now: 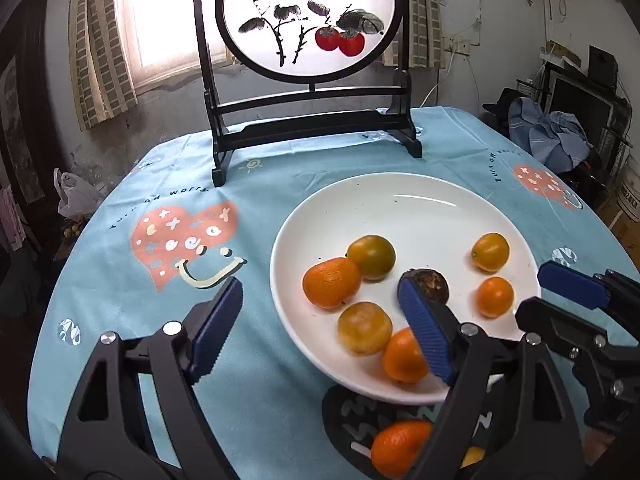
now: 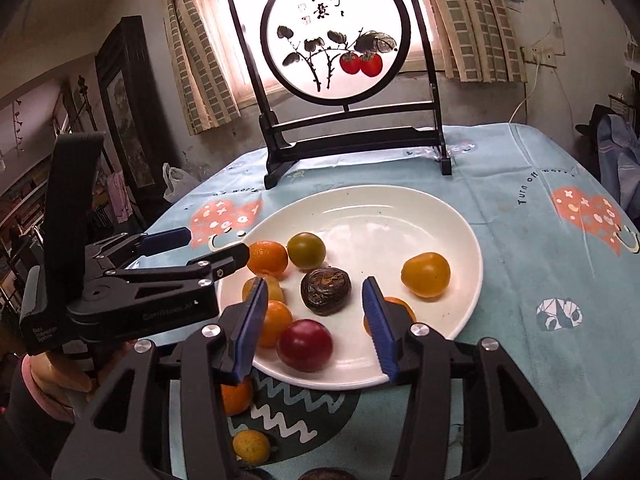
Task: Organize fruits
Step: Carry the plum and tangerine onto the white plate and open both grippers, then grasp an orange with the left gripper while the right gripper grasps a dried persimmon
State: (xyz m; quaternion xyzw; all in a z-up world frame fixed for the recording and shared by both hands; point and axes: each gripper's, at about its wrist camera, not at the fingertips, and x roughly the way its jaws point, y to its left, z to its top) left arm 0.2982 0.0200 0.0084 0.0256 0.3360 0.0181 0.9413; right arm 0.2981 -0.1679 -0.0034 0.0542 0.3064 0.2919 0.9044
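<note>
The white plate [image 2: 460, 240] sat near the table's front edge — far half bare, near half holding oranges [image 2: 267, 257], a red plum [image 2: 305, 345] and a dark shrivelled fruit [image 2: 326, 290]. Left gripper [image 1: 320, 320] and right gripper [image 2: 316, 320] both stood released — nothing between the pads.

Both tools share one build; the left gripper [image 1: 320, 320] and right gripper [image 2: 316, 324] have matte black angular frames with triangular cut-outs, round silver screws at the pivots, and ribbed blue finger pads [image 2: 250, 328]; small pale lettering marks the left body; a pink cuff [image 2: 28, 372], perhaps a sleeve, shows beneath.
</note>
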